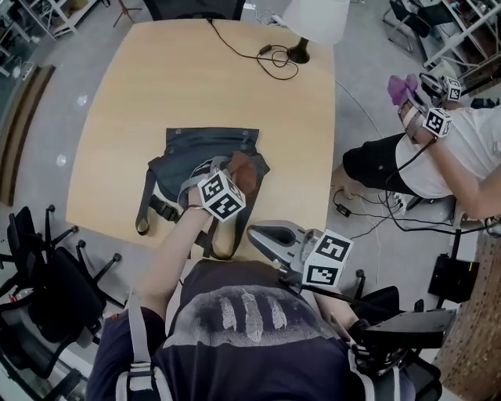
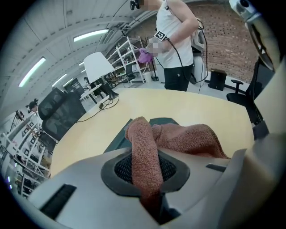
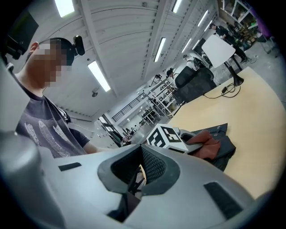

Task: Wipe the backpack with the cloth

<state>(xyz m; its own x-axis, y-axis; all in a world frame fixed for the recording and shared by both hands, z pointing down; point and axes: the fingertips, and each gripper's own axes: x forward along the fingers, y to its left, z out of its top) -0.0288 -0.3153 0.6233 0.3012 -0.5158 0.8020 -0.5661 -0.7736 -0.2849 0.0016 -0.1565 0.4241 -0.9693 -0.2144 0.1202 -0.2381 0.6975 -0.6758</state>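
Backpack (image 1: 200, 149) lies directly under the left claw (image 1: 229, 174), which pinches the cloth (image 1: 243, 171) resting on it; right claw (image 1: 258, 233), closed and empty, hangs nearer the person.

Light wooden table (image 1: 156, 86) with rounded corners, seen from above. A dark grey backpack (image 1: 196, 153) lies flat near the front edge, its straps trailing toward that edge. A white-shaded lamp (image 1: 316, 17) stands at the far right corner; a black cable (image 1: 264, 52) loops across the tabletop beside its base
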